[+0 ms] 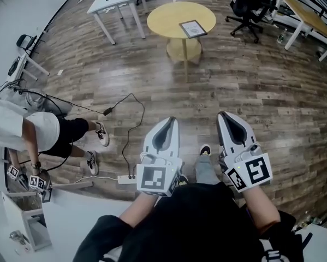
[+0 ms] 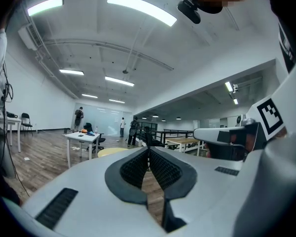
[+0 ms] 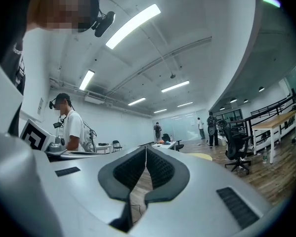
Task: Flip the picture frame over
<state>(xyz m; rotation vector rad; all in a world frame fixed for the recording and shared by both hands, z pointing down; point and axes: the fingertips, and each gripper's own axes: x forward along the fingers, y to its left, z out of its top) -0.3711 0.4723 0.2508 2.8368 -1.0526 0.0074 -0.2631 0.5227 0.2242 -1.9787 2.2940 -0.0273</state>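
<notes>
The picture frame [image 1: 192, 28] lies flat on a round yellow table [image 1: 168, 16] far ahead across the wood floor, with its pale face and dark border showing. Both grippers are held level near my body, well short of the table. My left gripper [image 1: 172, 119] is shut with nothing between its black ribbed pads [image 2: 138, 168]. My right gripper [image 1: 223, 114] is likewise shut and empty, its pads [image 3: 160, 169] meeting at the tip. A sliver of the yellow table [image 2: 113, 152] shows beyond the left jaws. The frame itself is hidden in both gripper views.
A white table [image 1: 117, 1] stands left of the round one, and black office chairs [image 1: 249, 7] stand to its right. A person [image 1: 43, 132] sits at the left by a desk. A cable and power strip [image 1: 125, 176] lie on the floor near my feet.
</notes>
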